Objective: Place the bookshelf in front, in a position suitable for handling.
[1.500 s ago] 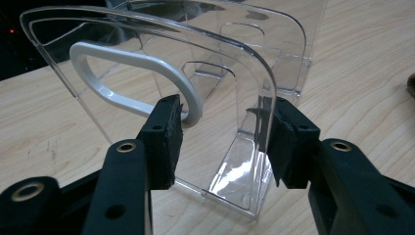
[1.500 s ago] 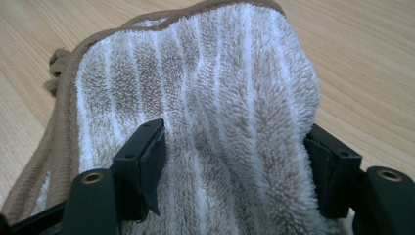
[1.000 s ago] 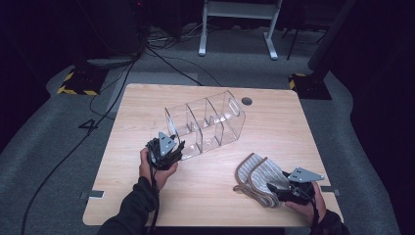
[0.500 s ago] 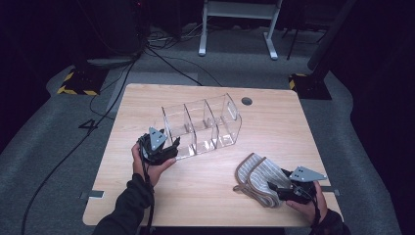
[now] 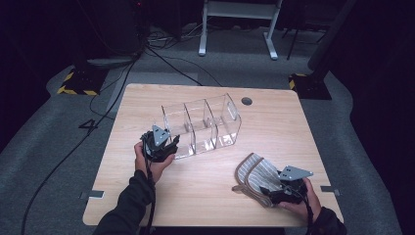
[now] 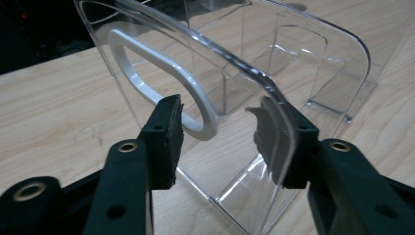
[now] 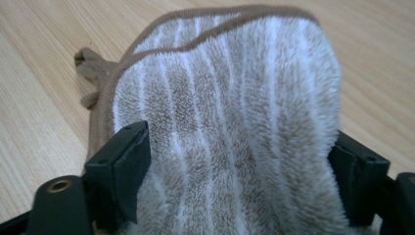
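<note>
- The tabletop (image 5: 205,191) is light wood. It stands on a grey floor (image 5: 44,147) with black cables (image 5: 166,63) lying behind it.
- A clear plastic box (image 5: 203,126) sits in the middle of the tabletop, a bit toward the far side. It has three parts side by side, split by clear walls.
- In the left gripper view the box has a white oval handle hole (image 6: 161,83) in its near end wall.
- A fluffy sock (image 5: 257,175) with brown and white stripes lies near the front right of the tabletop, well apart from the box. A thin brown band (image 7: 195,41) runs around its edge.
- The left gripper (image 5: 166,147) is at the near left end of the box. Its fingers (image 6: 166,137) are partly open and have just been closing. One finger is outside the end wall and the other looks to be behind the clear wall. The pads are not pressing on the wall.
- The right gripper (image 5: 280,192) is at the near end of the sock. Its fingers (image 7: 127,161) sit on both sides of the sock, which fills the space between them. They have just been opening. I cannot tell if they squeeze it.
</note>
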`<state>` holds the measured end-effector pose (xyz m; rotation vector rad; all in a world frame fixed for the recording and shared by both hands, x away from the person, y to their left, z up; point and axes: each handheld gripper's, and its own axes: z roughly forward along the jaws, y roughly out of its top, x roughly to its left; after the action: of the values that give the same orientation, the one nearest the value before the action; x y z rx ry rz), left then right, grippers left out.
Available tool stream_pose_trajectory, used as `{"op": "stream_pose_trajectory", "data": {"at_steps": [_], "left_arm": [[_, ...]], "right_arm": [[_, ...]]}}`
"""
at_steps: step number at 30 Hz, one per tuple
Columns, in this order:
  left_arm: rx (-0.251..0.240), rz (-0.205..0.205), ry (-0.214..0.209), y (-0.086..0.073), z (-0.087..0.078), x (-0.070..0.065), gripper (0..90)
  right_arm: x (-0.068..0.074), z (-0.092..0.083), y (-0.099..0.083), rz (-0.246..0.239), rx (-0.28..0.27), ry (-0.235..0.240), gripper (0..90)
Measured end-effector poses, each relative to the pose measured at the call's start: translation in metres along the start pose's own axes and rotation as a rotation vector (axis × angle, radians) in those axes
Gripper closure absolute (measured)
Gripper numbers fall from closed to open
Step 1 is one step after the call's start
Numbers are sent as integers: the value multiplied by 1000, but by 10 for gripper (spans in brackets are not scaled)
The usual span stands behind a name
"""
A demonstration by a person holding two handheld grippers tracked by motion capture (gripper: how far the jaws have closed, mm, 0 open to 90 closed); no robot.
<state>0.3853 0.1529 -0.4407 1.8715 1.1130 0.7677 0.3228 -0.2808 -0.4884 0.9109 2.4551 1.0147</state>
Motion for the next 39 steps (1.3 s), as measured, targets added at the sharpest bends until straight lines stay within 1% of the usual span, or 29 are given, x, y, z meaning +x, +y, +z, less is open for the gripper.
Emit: {"op": "stream_pose_trajectory", "data": {"at_steps": [3, 5, 7, 8, 9, 10, 13, 15, 18, 21, 23, 27, 28, 29, 32, 35, 39], "left_arm": [[4, 16, 9, 0, -1, 0, 575], [3, 21, 17, 0, -2, 0, 597], [5, 25, 16, 0, -3, 0, 606], [5, 26, 15, 0, -4, 0, 613], [5, 26, 15, 0, -4, 0, 618], [7, 25, 13, 0, -5, -1, 622], [3, 30, 6, -1, -7, -2, 627], [4, 36, -1, -2, -9, -4, 626], [2, 58, -8, -3, -12, -9, 625], [0, 55, -26, -3, -15, -15, 624], [2, 52, -38, -4, -17, -20, 622], [5, 67, -57, -4, -22, -33, 614], [5, 67, -57, -4, -22, -33, 611], [3, 72, -73, -4, -24, -39, 609], [3, 66, -91, -4, -26, -46, 602], [2, 79, -109, -4, -28, -53, 594], [2, 86, -134, -3, -30, -63, 579]], "right_arm": [[-3, 5, -3, 28, 13, 27, 184], [-5, 6, -4, 53, 17, 52, 213], [-6, 5, -5, 56, 20, 70, 248], [-7, 5, -5, 54, 24, 78, 282], [-7, 5, -5, 54, 24, 78, 282], [-8, 4, -4, 44, 29, 95, 336], [-7, 2, -4, 27, 29, 106, 433], [-7, 2, -4, 22, 28, 114, 475], [-6, 0, -4, 10, 27, 119, 534], [-6, -1, -4, 2, 20, 119, 585], [-5, -3, -4, -13, 13, 114, 626], [-3, -6, -5, -35, 1, 102, 676], [-3, -6, -5, -35, 1, 102, 676], [-3, -7, -5, -44, -7, 102, 706], [-1, -11, -5, -64, -17, 105, 725], [1, -16, -5, -74, -33, 123, 740], [6, -25, -1, -97, -74, 142, 747]]}}
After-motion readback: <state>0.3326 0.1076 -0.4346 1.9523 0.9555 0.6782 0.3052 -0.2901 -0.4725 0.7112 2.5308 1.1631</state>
